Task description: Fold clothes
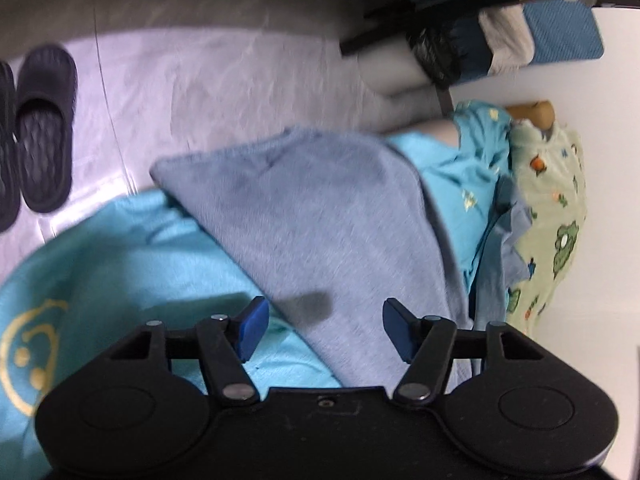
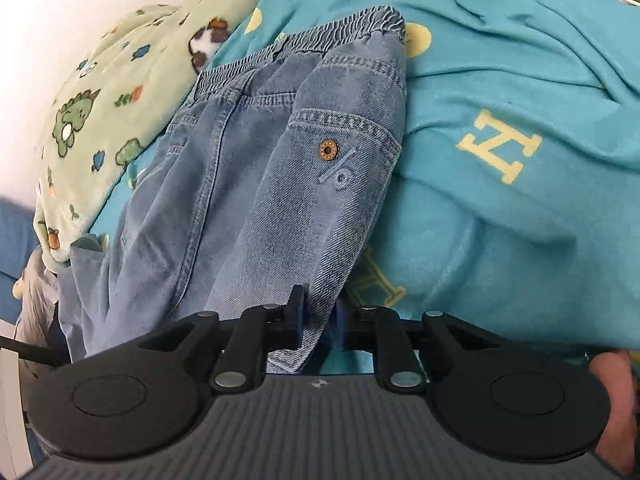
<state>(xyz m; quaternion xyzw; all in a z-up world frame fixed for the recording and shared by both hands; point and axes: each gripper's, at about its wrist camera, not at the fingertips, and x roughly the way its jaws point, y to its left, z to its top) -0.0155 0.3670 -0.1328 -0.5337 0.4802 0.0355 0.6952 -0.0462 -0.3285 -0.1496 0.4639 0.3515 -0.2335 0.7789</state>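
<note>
Light blue denim trousers [image 2: 256, 168] lie on a teal sheet printed with yellow letters [image 2: 520, 100]. Their elastic waistband is at the top of the right wrist view. My right gripper [image 2: 318, 320] is shut on the trousers' lower edge, with cloth pinched between the fingers. In the left wrist view the pale blue underside of the trousers [image 1: 320, 220] hangs over the teal sheet [image 1: 120, 264]. My left gripper [image 1: 324, 330] is open just above this cloth, with the blue pads [image 1: 253, 330] apart and holding nothing.
A green dinosaur-print blanket [image 2: 100, 108] lies beside the trousers and also shows in the left wrist view [image 1: 552, 208]. Dark slippers [image 1: 40, 128] stand on the pale floor [image 1: 220, 80]. Stacked folded items and a blue cushion [image 1: 560, 36] sit against a white wall.
</note>
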